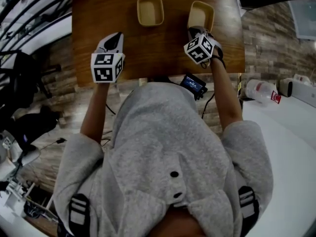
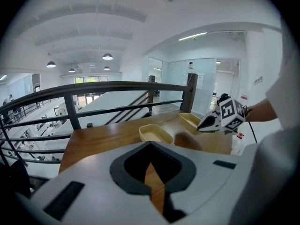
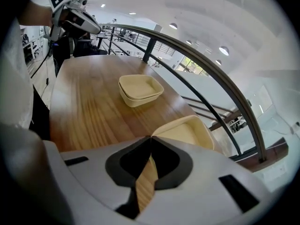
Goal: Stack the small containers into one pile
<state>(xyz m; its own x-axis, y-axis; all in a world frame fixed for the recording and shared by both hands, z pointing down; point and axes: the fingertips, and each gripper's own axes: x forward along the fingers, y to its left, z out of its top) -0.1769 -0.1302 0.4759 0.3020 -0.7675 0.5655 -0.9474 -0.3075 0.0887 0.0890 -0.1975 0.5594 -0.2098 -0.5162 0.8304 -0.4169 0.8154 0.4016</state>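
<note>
Two cream-coloured small containers are over a wooden table point(image 1: 98, 14). One container point(image 1: 150, 10) point(image 2: 154, 133) point(image 3: 139, 89) rests flat at the table's far middle. The other container point(image 1: 201, 14) point(image 3: 190, 131) point(image 2: 190, 120) hangs tilted just above the table at the right, casting a shadow below it. My right gripper point(image 1: 196, 32) point(image 3: 151, 138) is shut on its near rim. My left gripper point(image 1: 117, 35) point(image 2: 150, 145) is shut and empty, over the table's left side, well short of the resting container. Each gripper shows in the other's view: the right gripper point(image 2: 208, 122), the left gripper point(image 3: 88, 26).
A dark metal railing point(image 2: 93, 86) point(image 3: 206, 64) runs past the table's far edge, with an open drop beyond. A black device point(image 1: 193, 84) hangs at the near table edge. A plastic bottle point(image 1: 261, 90) lies on a white surface at the right.
</note>
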